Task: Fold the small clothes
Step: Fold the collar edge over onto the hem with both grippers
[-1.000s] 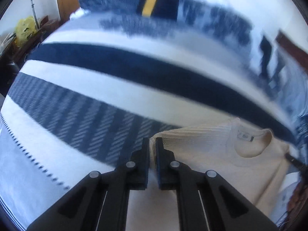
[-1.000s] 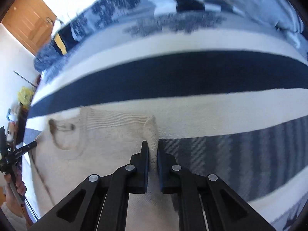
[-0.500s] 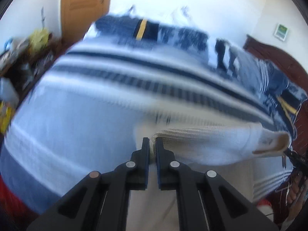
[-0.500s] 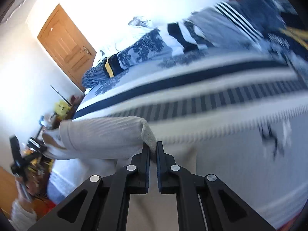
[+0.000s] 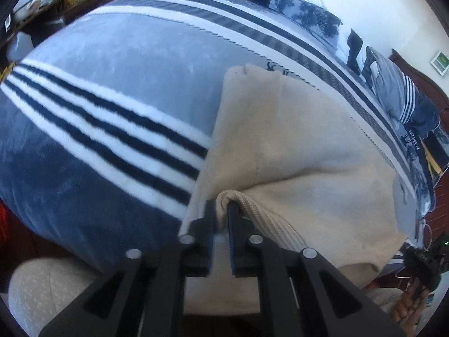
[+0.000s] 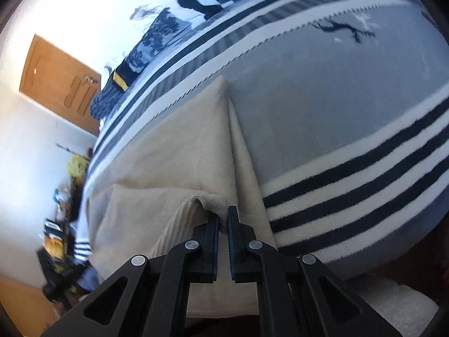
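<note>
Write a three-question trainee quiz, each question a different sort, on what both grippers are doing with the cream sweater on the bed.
1. True or false: the left gripper is shut on the cream knitted sweater.
2. What does the right gripper pinch? A) striped blue fleece blanket B) sweater's ribbed edge C) nothing
3. Fill in: the sweater lies on the ___.

Key: 1 true; 2 B; 3 blanket.

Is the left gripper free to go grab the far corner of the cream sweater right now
Probably not yet. The left gripper is shut on the cream sweater at its ribbed near edge; nothing lies on the far corner, but it must let go first.
</note>
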Demonstrator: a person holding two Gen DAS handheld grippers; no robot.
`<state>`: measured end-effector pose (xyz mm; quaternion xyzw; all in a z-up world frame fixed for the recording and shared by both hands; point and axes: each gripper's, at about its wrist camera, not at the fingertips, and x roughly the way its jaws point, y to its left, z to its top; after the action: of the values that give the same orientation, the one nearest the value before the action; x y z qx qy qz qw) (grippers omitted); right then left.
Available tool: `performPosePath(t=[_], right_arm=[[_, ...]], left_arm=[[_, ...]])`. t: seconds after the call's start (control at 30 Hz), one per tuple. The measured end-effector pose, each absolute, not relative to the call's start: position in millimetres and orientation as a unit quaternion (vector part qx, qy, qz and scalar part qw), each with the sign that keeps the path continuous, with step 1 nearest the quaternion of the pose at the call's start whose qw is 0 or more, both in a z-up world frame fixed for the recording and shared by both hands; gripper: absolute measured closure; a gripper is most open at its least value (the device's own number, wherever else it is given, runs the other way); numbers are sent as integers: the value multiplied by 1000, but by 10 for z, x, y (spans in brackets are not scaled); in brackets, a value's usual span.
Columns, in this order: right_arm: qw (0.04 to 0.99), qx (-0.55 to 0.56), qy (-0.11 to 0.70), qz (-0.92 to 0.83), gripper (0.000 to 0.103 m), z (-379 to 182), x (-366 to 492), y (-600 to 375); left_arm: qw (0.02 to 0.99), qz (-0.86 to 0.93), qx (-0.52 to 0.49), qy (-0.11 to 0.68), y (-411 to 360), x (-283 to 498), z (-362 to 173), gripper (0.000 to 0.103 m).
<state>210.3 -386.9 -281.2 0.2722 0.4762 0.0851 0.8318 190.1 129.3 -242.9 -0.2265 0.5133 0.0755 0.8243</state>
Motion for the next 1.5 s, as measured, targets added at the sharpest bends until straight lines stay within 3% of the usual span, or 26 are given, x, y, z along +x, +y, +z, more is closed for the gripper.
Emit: performPosePath(t=[0.1,0.17,0.2,0.23,0.37,0.6,0.63,0.67,0.7,0.73,0.8,0.93,1.03,1.17,1.5], right_arm=[[827,247,500,65,85,-2864,2061,-3806],[827,254,496,68,61,-2821,1973,-3819],[828,263,490,69,39,-2784,1890,-3847],[826,280,483,76,30,-2763,1812,-3888],[801,344,475,119,30,-2818,1600,-3883],[770,379,493,140,30,-3036,2023,-3764],[767,382,498,133,32,-3076,2053,-3775],[764,387,500,127,36,-3124,2104,-3795],[761,391,502,123,54,-3158,2149,-3817],[758,392,508,116,74,-3187,2179,-3839],[752,402,509,120,94,-3182,2192,-3898],[790,375,467,135,97,-2700,1963,-3957],[817,336,448,135,98,-2414,1636,-3915],[793,285,531,89,98,-2875,1518,-3723],[797,209,563,66,97,-2960,1521,-3546]], left_arm=[[816,71,-243,519,1297,1715,-2398,77],[816,66,-257,513,1305,1590,-2327,62],[816,61,-269,508,1296,1552,-2306,52],[816,56,-279,503,1295,1508,-2290,49],[794,14,-326,512,1185,1601,-2322,41],[748,8,-362,556,1063,2102,-2642,43],[741,15,-366,562,1076,2141,-2711,50],[735,18,-374,565,1091,2182,-2759,73],[733,16,-379,565,1110,2181,-2764,93],[733,11,-384,561,1129,2175,-2733,95],[750,0,-384,539,1155,2103,-2566,96],[781,-37,-362,508,1134,1761,-2181,96],[772,-23,-330,543,1057,1621,-2407,96],[728,24,-322,605,1016,1630,-2970,97],[739,27,-310,597,1052,1556,-2846,98]])
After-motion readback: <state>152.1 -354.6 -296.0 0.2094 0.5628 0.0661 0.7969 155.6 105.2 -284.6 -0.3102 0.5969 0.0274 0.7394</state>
